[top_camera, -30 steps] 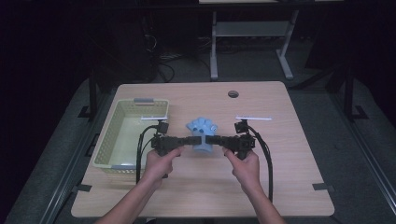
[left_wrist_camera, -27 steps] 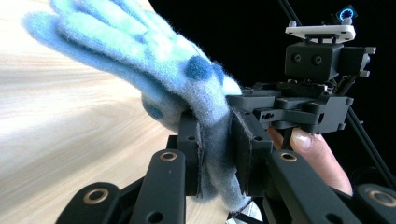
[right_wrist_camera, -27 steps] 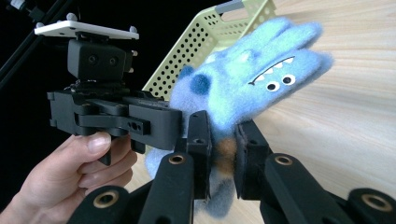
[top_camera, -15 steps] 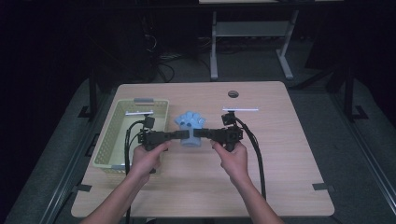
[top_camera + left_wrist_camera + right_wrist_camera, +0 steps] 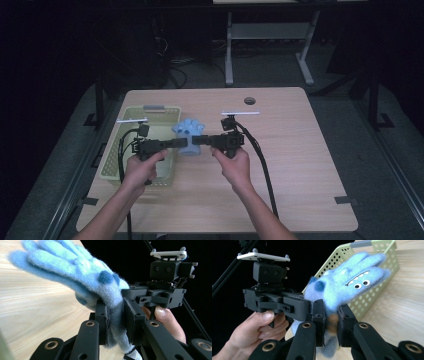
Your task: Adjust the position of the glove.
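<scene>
Clamping one blue plush toy [image 5: 189, 134] between them, left gripper [image 5: 176, 143] and right gripper [image 5: 199, 140] meet beside the green basket [image 5: 131, 114] on the counter [image 5: 300, 165]

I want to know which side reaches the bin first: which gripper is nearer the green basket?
Left. The left gripper is over the green basket at its right rim, shut on the blue plush toy; the right gripper grips the toy from the far side, over bare table.
</scene>
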